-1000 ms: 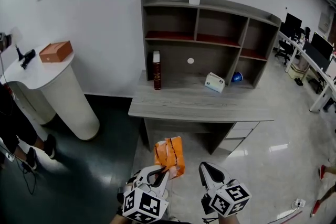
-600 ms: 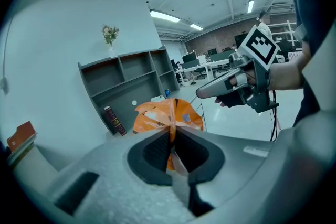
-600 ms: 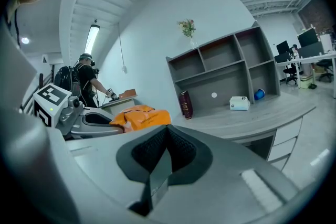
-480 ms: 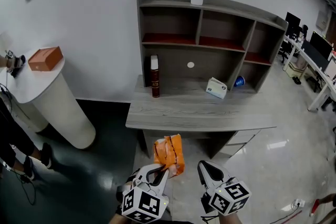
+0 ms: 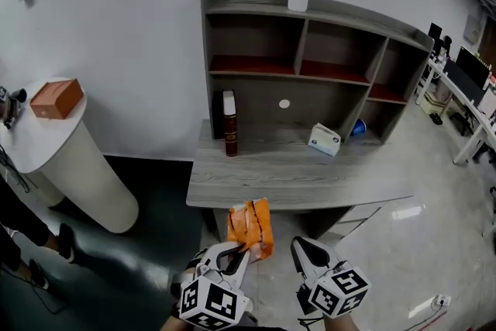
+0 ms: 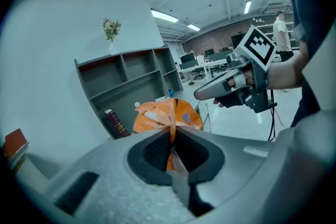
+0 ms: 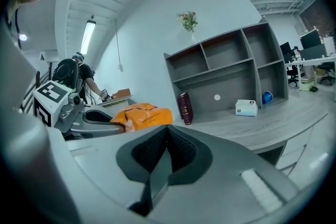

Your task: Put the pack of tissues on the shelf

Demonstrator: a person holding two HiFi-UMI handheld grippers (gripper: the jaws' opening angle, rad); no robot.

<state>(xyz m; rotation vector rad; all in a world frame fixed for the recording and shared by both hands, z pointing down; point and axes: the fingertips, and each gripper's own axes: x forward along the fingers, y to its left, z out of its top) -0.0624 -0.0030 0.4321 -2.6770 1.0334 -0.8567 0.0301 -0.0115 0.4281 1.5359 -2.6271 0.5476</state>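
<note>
Two grippers show at the bottom of the head view. The left gripper (image 5: 239, 250) pinches the orange pack of tissues (image 5: 249, 227) by its lower edge and holds it in the air, in front of the grey desk (image 5: 279, 178). The right gripper (image 5: 302, 246) is just beside it and does not touch the pack. The shelf (image 5: 256, 35) stands on the desk against the wall. Below its compartments a dark red book (image 5: 230, 114) stands upright, and a white box (image 5: 324, 139) lies further right.

In the left gripper view, the jaws are clamped on a thin fold of the pack, and the pack rises above them.

In the right gripper view, the jaws are pressed together with nothing between them. The pack is at the left, and the desk and shelf are well ahead.
</note>
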